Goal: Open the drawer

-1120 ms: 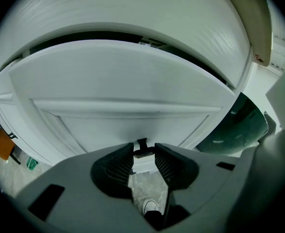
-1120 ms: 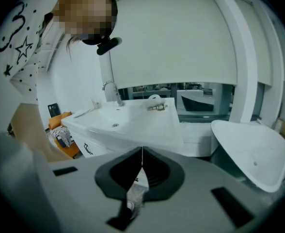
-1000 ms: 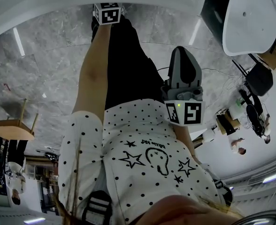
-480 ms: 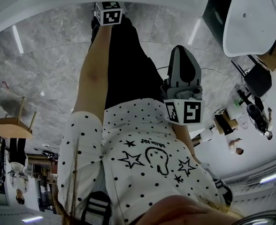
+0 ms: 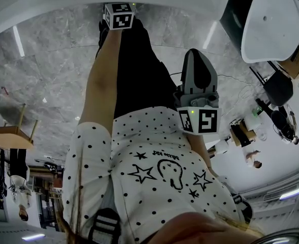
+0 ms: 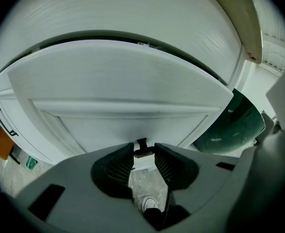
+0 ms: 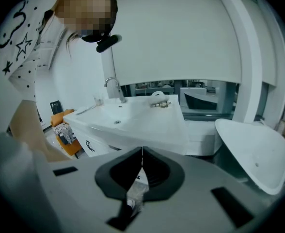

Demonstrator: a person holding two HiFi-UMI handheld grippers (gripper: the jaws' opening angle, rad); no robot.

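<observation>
Left gripper view: fingers (image 6: 119,166) still around drawer handle (image 6: 142,148).

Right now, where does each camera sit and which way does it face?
Left gripper view: on left gripper, faces drawer front; fingers grip its handle.
Right gripper view: on right gripper, faces the sink; fingers together, dotted shirt at left.
Head view: on the head, looks down over shirt, arm, both grippers.
Head and right gripper views share the white basin.
</observation>
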